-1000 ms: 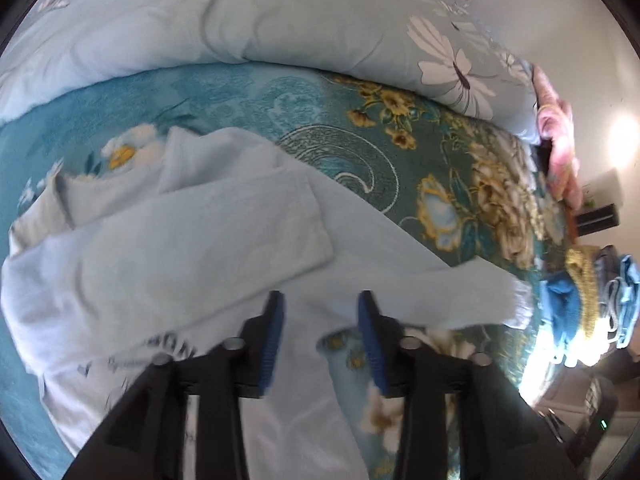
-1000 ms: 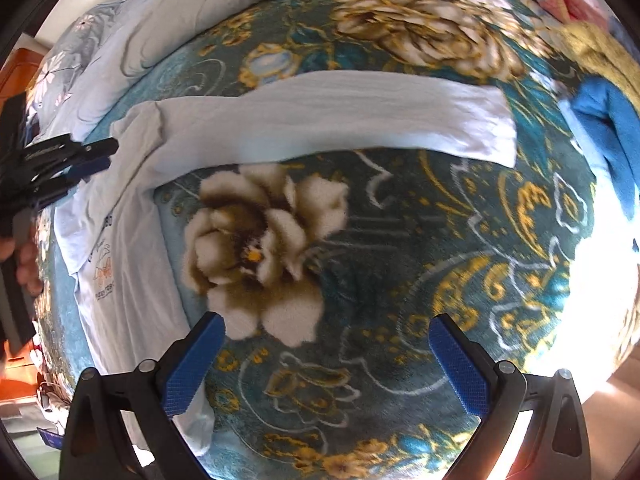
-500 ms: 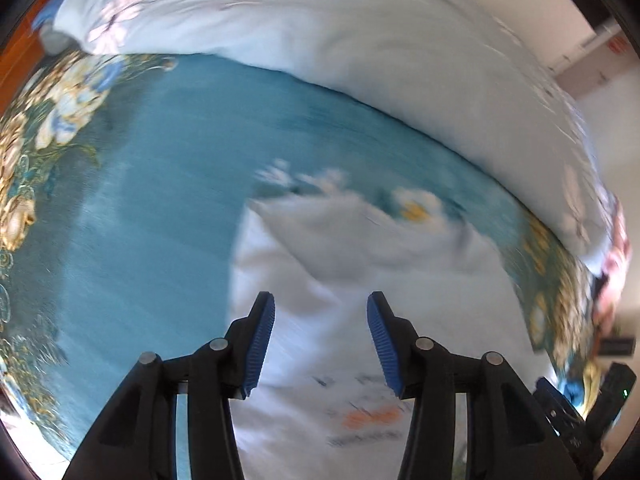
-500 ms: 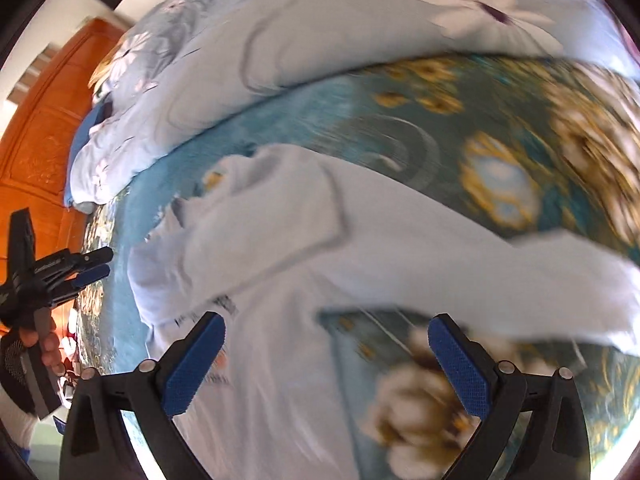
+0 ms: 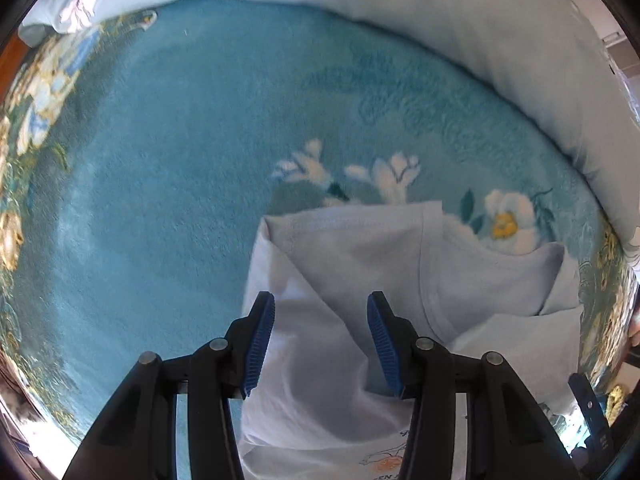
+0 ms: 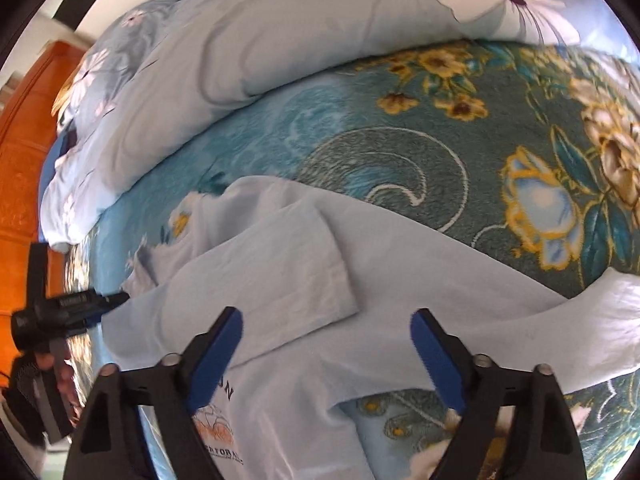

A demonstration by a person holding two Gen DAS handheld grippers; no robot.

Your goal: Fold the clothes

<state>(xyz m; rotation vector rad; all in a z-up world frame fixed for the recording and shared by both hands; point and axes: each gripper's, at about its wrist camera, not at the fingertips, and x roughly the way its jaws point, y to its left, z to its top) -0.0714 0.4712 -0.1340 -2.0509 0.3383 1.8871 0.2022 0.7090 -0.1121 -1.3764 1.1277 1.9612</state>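
Bare teal blanket [image 5: 168,184] lies open to my left – ahead, the bunched pale duvet [image 5: 500,36] walls off the far edge, near the shirt [image 5: 360,264]

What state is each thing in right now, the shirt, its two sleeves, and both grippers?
Shirt: flat on the blanket, print up.
Near sleeve: folded across the chest.
Far sleeve: stretched out sideways.
Left gripper: open above the shoulder, nothing gripped.
Right gripper: open, just been closing, nothing gripped.
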